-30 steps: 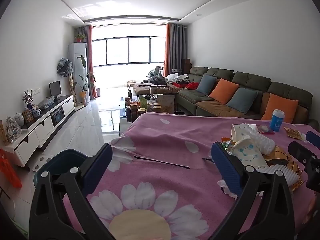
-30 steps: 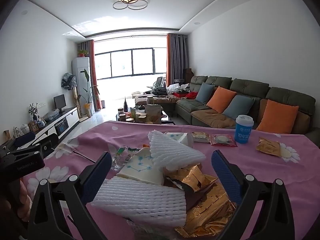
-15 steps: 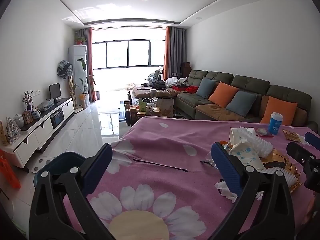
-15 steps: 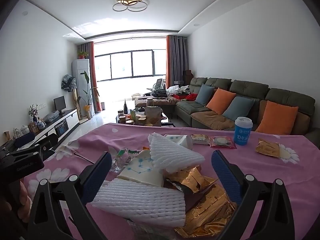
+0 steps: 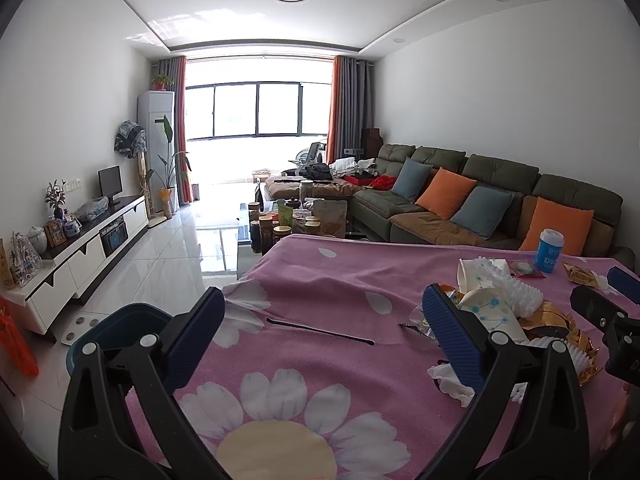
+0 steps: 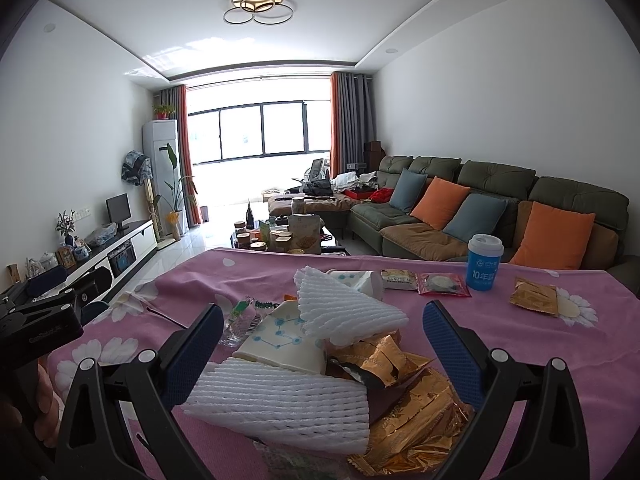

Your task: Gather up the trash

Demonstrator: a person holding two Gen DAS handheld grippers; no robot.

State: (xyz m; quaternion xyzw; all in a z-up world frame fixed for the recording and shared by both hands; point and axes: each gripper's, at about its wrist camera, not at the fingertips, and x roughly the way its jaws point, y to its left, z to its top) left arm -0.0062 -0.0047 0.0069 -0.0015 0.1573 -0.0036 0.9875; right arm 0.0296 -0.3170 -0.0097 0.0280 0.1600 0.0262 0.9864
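Observation:
A heap of trash lies on the pink flowered tablecloth (image 6: 520,360): white foam fruit nets (image 6: 280,404), a crushed paper cup (image 6: 280,344), gold foil wrappers (image 6: 412,412). My right gripper (image 6: 320,344) is open, its blue pads on either side of the heap, above it. The same heap (image 5: 500,304) shows at the right in the left wrist view. My left gripper (image 5: 320,332) is open over bare cloth, with a thin black stick (image 5: 320,330) lying between its fingers. A dark blue bin (image 5: 120,328) stands on the floor by the table's left edge.
A blue paper cup (image 6: 484,264), a red snack packet (image 6: 440,284) and a gold wrapper (image 6: 534,300) lie further back on the table. A crumpled tissue (image 5: 450,378) sits near the left gripper's right finger. Beyond are a sofa (image 5: 500,200), a cluttered coffee table (image 5: 296,220) and a TV cabinet (image 5: 80,256).
Both grippers have drawn back and risen slightly, so the table and heap sit a little lower and further in view. Both stay open; nothing was picked up.

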